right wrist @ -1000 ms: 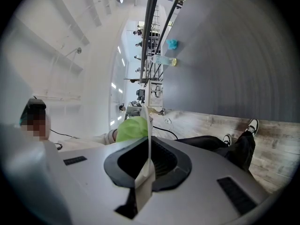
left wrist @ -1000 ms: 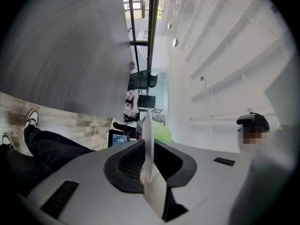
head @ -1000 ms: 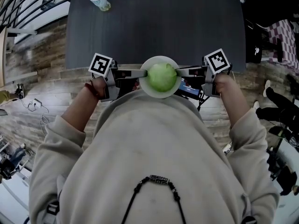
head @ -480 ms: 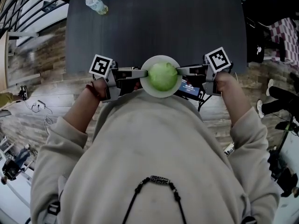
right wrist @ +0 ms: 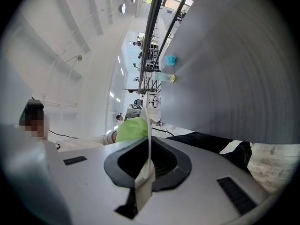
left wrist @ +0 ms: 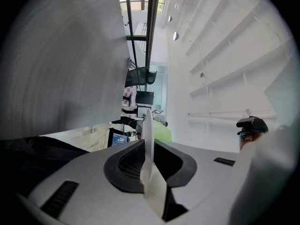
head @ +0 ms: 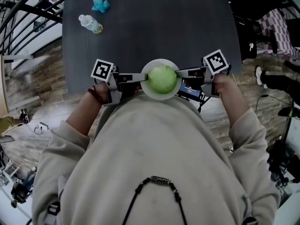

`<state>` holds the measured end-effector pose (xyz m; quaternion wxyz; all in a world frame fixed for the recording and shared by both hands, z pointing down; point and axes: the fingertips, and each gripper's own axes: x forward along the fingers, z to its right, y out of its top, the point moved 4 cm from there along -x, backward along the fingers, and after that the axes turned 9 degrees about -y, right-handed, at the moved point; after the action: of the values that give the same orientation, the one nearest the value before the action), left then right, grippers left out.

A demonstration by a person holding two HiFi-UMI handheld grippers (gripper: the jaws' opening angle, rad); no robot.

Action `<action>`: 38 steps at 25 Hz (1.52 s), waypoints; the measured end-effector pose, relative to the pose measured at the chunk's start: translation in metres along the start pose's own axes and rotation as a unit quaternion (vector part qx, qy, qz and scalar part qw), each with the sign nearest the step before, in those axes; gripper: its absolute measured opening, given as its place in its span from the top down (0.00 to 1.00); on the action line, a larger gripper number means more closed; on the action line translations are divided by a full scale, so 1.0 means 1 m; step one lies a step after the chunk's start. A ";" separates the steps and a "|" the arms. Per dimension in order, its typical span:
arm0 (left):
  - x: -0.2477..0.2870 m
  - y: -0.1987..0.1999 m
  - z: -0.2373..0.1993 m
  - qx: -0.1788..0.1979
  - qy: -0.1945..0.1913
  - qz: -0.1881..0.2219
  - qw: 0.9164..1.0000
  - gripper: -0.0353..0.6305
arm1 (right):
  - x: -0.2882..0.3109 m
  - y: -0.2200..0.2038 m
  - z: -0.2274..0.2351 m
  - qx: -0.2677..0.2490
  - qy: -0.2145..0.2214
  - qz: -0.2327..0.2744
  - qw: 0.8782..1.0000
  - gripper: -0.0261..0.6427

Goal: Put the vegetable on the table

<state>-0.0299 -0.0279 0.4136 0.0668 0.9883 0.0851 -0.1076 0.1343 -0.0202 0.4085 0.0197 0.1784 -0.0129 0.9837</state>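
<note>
Green vegetable (head: 162, 78) rested on a white plate (head: 161, 96) at frame centre, left gripper (head: 143, 77) and right gripper (head: 179, 72) both clamped on its rim.

The left gripper (head: 143, 77) and the right gripper (head: 179, 72) point toward each other, about level. Each has its jaws closed on the rim of the white plate (head: 152, 94), at opposite sides. The left forearm (head: 82, 114) and the right forearm (head: 236, 108) reach forward.

Dark table (head: 154, 27), grey wood-plank floor (head: 42, 93), black railing (head: 28, 8)
</note>
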 end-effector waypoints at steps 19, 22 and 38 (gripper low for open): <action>-0.069 0.078 0.025 0.006 0.011 -0.002 1.000 0.87 | 0.050 0.091 -0.016 0.003 -0.014 0.019 1.000 0.92; -0.072 0.079 0.028 0.007 0.007 0.003 1.000 0.87 | 0.053 0.095 -0.021 0.004 -0.011 0.012 1.000 0.92; -0.065 0.103 0.039 0.035 0.013 0.056 0.998 0.87 | 0.037 0.136 -0.024 -0.021 -0.008 -0.036 0.999 0.92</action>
<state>-0.0813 -0.1441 0.4023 0.0368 0.9946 0.0266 -0.0935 0.0848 -0.1540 0.3964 0.0585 0.1860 -0.0274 0.9804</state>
